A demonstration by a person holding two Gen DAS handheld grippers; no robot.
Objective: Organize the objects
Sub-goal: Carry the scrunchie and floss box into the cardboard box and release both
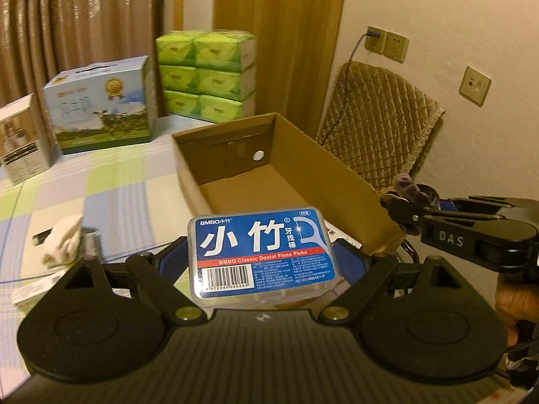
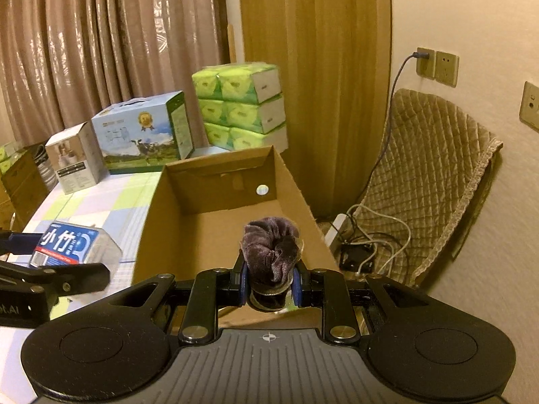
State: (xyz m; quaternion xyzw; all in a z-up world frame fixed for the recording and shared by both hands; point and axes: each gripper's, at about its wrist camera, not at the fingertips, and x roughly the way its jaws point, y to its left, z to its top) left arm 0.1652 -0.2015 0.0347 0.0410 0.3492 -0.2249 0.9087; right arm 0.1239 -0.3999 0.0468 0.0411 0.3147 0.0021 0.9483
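My left gripper (image 1: 261, 262) is shut on a blue dental floss pick box (image 1: 261, 256) and holds it above the table, just in front of an open cardboard box (image 1: 269, 168). The floss box also shows in the right wrist view (image 2: 67, 242), left of the cardboard box (image 2: 215, 222). My right gripper (image 2: 269, 286) is shut on a dark purple velvet scrunchie (image 2: 271, 252) and holds it over the near edge of the cardboard box. The right gripper also shows in the left wrist view (image 1: 401, 208) at the box's right side. The box looks empty inside.
On the checked tablecloth (image 1: 118, 181) lie a white crumpled cloth (image 1: 64, 239) and a small carton. At the back stand a milk carton box (image 1: 104, 104), a white box (image 1: 20, 141) and stacked green tissue packs (image 1: 205, 77). A padded chair (image 2: 438, 181) stands to the right.
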